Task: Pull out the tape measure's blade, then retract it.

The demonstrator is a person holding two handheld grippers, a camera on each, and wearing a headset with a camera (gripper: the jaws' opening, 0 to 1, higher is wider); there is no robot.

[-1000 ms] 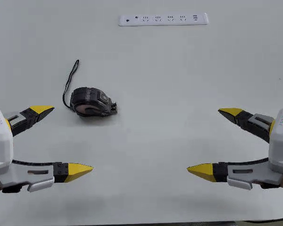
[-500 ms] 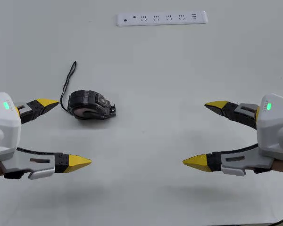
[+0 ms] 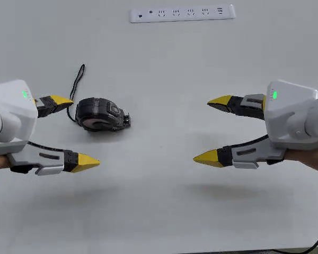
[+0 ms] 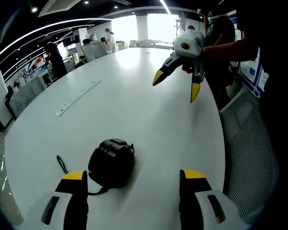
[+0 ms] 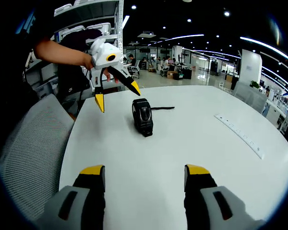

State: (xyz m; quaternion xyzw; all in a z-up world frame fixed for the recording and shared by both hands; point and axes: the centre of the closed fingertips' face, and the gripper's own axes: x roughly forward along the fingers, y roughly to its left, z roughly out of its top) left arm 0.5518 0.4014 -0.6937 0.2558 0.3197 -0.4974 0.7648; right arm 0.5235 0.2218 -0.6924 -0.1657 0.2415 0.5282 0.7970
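Holding both open, you have the left gripper (image 3: 85, 130) just beside the tape measure (image 3: 100, 114), the right gripper (image 3: 201, 130) well apart; nothing is done yet.

Tape measure (image 3: 100, 114) blk matt plastic; table (image 3: 164, 206) smooth matt wht; power strip (image 3: 183, 12) wht plastic.

An open-plan office: distant desks (image 5: 175, 72), ceiling spotlights (image 5: 188, 20), a mesh chair (image 5: 31, 143).

right gripper (image 5: 144, 170) jaws spread wide above white bench (image 5: 158, 151), black tape measure (image 5: 142, 116) lying toward bench's far edge, left gripper (image 5: 117, 96) hovering just beside it with jaws apart, white power strip (image 5: 240, 135) along another edge
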